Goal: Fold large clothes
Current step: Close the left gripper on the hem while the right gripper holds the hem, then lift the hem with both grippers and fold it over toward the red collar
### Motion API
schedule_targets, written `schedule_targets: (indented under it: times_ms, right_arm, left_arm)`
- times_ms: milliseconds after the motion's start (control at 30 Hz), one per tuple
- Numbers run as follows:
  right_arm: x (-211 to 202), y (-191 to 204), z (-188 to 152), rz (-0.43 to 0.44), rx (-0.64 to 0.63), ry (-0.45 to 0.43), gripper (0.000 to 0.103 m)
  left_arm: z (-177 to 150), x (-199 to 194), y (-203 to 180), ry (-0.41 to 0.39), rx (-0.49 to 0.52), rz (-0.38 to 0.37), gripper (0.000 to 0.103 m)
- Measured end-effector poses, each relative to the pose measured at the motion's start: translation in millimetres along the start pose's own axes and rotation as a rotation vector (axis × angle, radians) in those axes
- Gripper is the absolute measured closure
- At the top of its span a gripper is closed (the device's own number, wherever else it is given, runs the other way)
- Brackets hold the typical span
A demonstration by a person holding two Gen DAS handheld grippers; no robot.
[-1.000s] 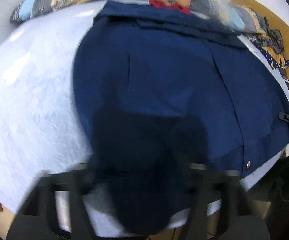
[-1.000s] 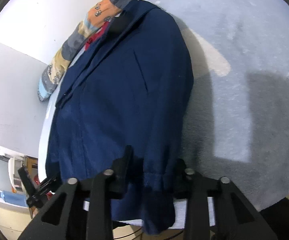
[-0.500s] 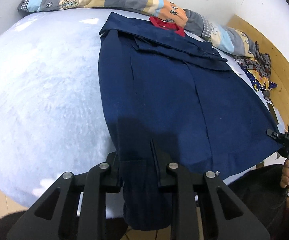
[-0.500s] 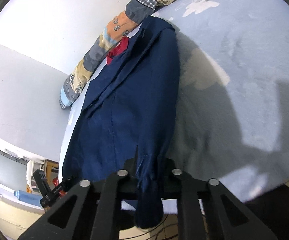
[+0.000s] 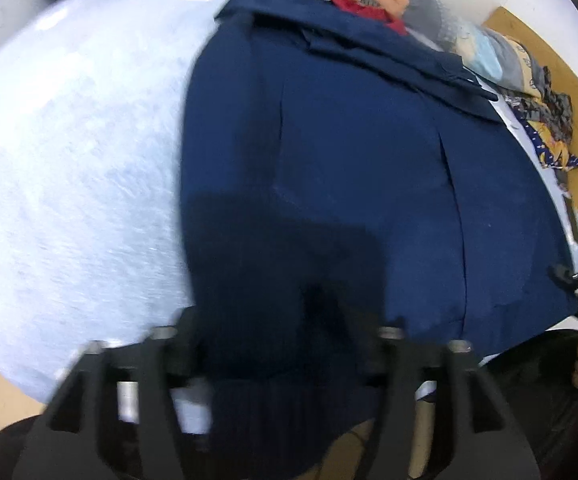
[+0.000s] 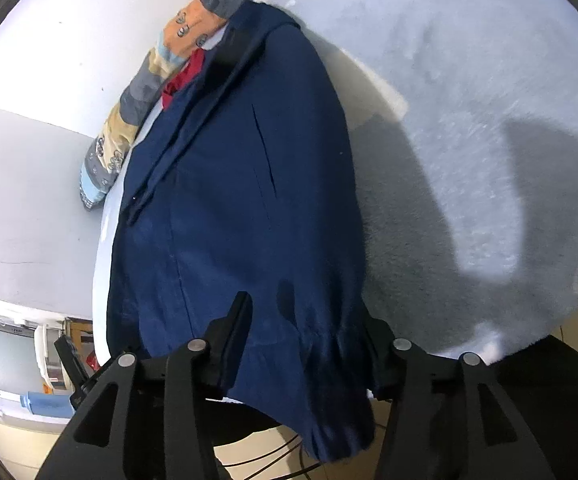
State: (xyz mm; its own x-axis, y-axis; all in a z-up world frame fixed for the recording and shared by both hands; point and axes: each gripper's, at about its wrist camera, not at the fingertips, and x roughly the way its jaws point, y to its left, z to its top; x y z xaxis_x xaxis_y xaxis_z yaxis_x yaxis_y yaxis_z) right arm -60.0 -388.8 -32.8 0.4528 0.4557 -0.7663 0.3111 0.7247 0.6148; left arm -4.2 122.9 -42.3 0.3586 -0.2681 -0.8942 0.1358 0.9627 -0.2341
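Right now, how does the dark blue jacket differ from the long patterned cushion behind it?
The jacket is one plain navy colour; the cushion is striped in grey, tan, orange and pale blue with small printed figures. The jacket lies flat and spread wide, its hem hanging off the near edge of the bed; the cushion is a narrow, plump roll along the wall. Both rest on the same pale blue bed.
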Motion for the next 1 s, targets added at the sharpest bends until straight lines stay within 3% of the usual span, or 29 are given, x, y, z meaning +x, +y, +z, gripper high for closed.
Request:
schedule_targets:
  times_ms: [33, 67, 100, 200, 333, 467, 633, 767, 1000]
  right_arm:
    - [3.4, 0.4, -0.3, 0.006, -0.003, 0.007, 0.055]
    - [7.6, 5.0, -3.2, 0.016, -0.032, 0.023, 0.079]
    - [7.9, 9.4, -5.0, 0.027, -0.055, 0.029, 0.093]
    - [-6.9, 26.1, -9.1, 0.069, -0.119, -0.017, 0.094]
    - [-23.0, 31.0, -8.8, 0.195, -0.117, -0.062, 0.094]
    - [-34.0, 39.3, 4.0, 0.317, -0.126, -0.09, 0.094]
    - [-49.9, 52.3, 27.0, 0.453, -0.111, -0.111, 0.094]
    - [-61.7, 70.9, 47.0, 0.507, -0.124, -0.143, 0.094]
    - [-77.1, 110.3, 84.6, 0.561, -0.143, -0.213, 0.094]
  left_arm:
    - [-0.7, -0.6, -1.4, -0.01, 0.006, 0.007, 0.038]
    - [-1.8, -2.3, -5.6, -0.021, 0.027, 0.013, 0.049]
    - [-3.2, -5.3, -10.8, -0.035, 0.052, 0.023, 0.084]
    - [-5.0, -18.8, -16.5, -0.093, 0.077, -0.02, 0.085]
    - [1.6, -41.1, -11.4, -0.17, 0.03, -0.111, 0.085]
    - [14.6, -51.7, -8.7, -0.199, 0.001, -0.153, 0.085]
    - [35.1, -67.3, -6.9, -0.241, -0.008, -0.183, 0.085]
    - [54.0, -82.4, -6.1, -0.278, -0.026, -0.193, 0.085]
    - [118.0, -108.7, -3.0, -0.353, -0.045, -0.163, 0.085]
